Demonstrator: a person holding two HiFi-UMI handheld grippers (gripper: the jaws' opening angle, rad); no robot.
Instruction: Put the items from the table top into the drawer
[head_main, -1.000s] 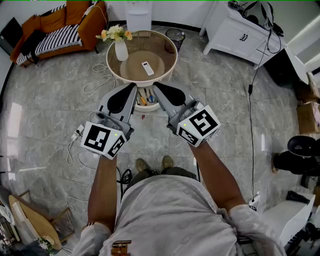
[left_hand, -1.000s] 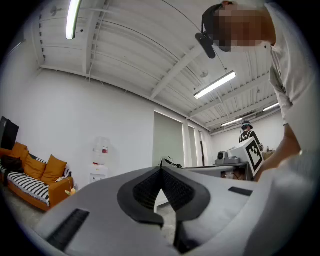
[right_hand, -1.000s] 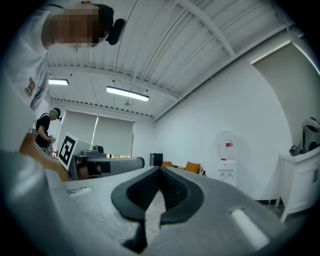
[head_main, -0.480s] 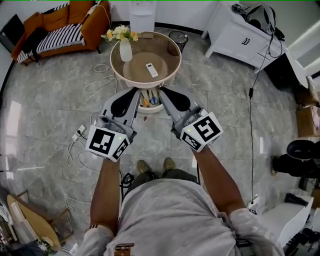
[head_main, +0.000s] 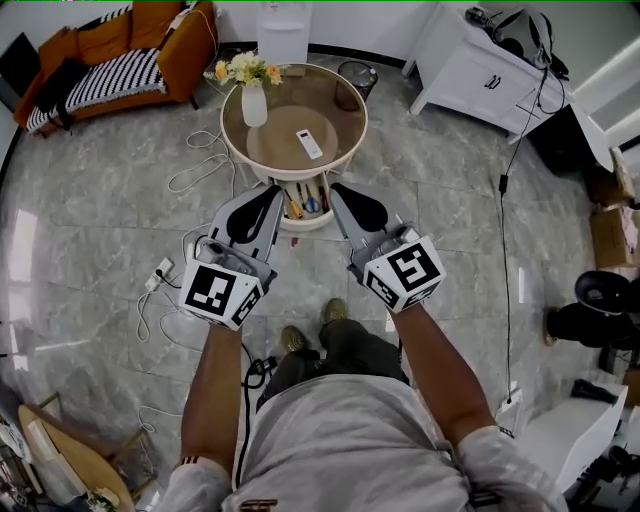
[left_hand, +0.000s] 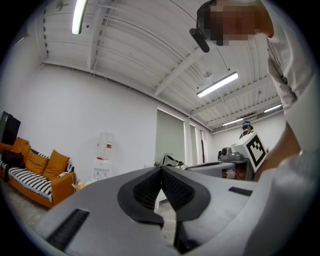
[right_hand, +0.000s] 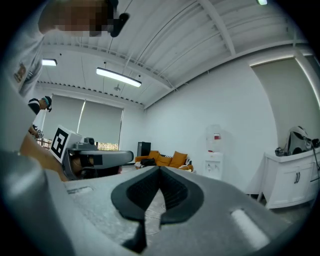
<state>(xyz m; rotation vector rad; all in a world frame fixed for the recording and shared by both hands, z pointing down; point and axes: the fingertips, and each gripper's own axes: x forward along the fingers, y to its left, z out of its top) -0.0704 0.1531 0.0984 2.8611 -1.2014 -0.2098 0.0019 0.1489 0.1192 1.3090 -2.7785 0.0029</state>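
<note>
A round glass-topped table (head_main: 345, 120) stands ahead of me. On it lie a white remote control (head_main: 311, 144) and a white vase of flowers (head_main: 254, 98). Under the top, an open drawer (head_main: 302, 207) holds several small items. My left gripper (head_main: 270, 192) and right gripper (head_main: 338, 190) hover side by side just in front of the drawer, both shut and holding nothing. In the left gripper view the left gripper (left_hand: 161, 170) has its pads meeting at the tip. The right gripper view shows the right gripper (right_hand: 160, 170) the same, pointing level into the room.
An orange sofa (head_main: 110, 55) sits at the far left, with a water dispenser (head_main: 283, 30) and a bin (head_main: 350, 75) behind the table. A white cabinet (head_main: 480, 65) stands at the far right. Cables and a power strip (head_main: 160, 272) lie on the floor at the left.
Both grippers have sunk and drawn back a little from the table, still shut. The person's feet have shifted.
</note>
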